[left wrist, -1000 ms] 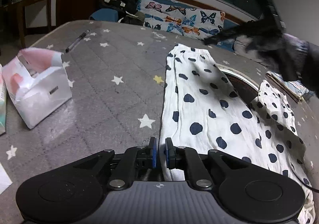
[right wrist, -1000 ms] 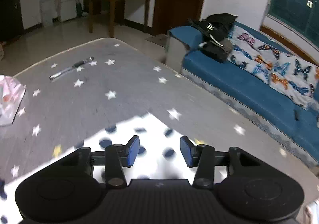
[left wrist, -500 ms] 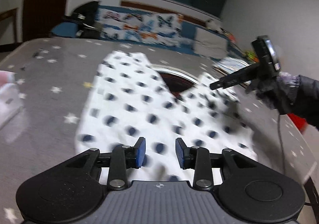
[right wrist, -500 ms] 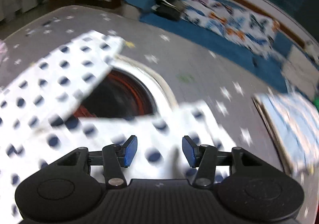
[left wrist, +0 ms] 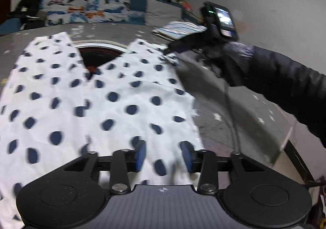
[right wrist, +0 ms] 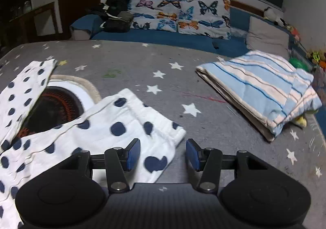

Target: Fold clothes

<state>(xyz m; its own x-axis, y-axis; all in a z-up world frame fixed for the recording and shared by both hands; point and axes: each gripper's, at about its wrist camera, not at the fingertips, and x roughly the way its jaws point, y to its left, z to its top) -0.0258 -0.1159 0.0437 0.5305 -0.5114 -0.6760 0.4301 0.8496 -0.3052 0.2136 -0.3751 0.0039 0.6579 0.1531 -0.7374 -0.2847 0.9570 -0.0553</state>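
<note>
White trousers with navy dots (left wrist: pixel 114 104) lie flat on the grey star-patterned table, legs pointing away from me. My left gripper (left wrist: pixel 164 156) is open just above the waist end near its right corner. In the right wrist view my right gripper (right wrist: pixel 163 155) is open over the hem corner of the right trouser leg (right wrist: pixel 130 125), with the other leg (right wrist: pixel 22 94) to the left. The right gripper also shows in the left wrist view (left wrist: pixel 169 50), at that leg's far corner.
A round dark mat with a pale rim (right wrist: pixel 61 102) lies under the trousers between the legs. A folded blue striped cloth (right wrist: pixel 262 90) lies at the right of the table. A blue sofa with butterfly cushions (right wrist: pixel 179 15) stands behind. The table edge (left wrist: pixel 285 143) runs at the right.
My left gripper has opened and swung from the trousers' left edge to the waist end. My right gripper has moved from the far left leg over to the right leg's hem.
</note>
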